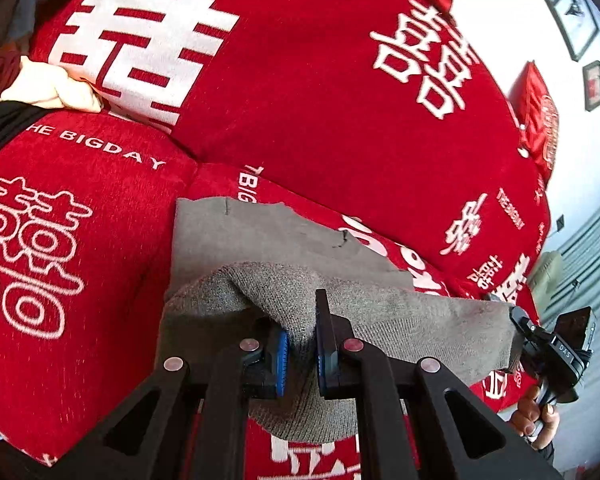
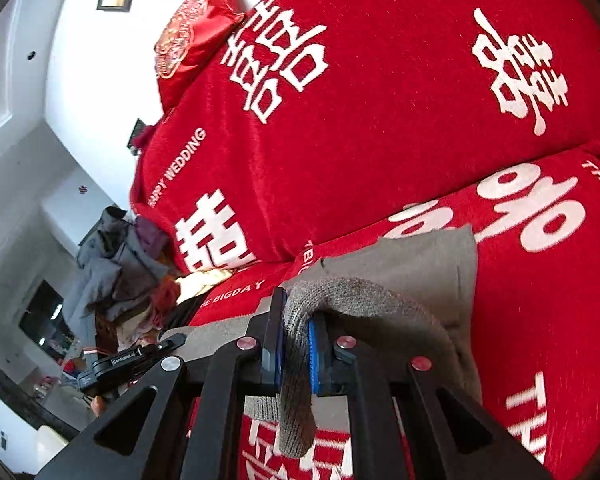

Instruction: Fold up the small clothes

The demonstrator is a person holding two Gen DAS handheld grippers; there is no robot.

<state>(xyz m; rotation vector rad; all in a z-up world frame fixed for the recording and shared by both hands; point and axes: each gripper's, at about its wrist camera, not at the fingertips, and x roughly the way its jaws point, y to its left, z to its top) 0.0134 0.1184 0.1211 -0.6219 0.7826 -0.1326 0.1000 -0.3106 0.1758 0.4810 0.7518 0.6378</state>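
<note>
Red sofa cover (image 1: pixel 300 120) behind; left hand-held gripper (image 1: pixel 302 348) and right hand-held gripper (image 2: pixel 294 344) both clenched on grey knit garment (image 1: pixel 380 312), its long axis stretched between them toward 3 o'clock

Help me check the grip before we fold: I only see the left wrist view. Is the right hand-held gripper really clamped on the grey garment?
Observer: Yes, the right hand-held gripper is shut on a ribbed edge of the grey knit garment.
Operator: Anything dangling loose there?
Observer: A ribbed strip hangs below the grip.
Operator: More clothes waiting?
Observer: A pile of clothes, grey jacket on top, sits past the sofa end.
</note>
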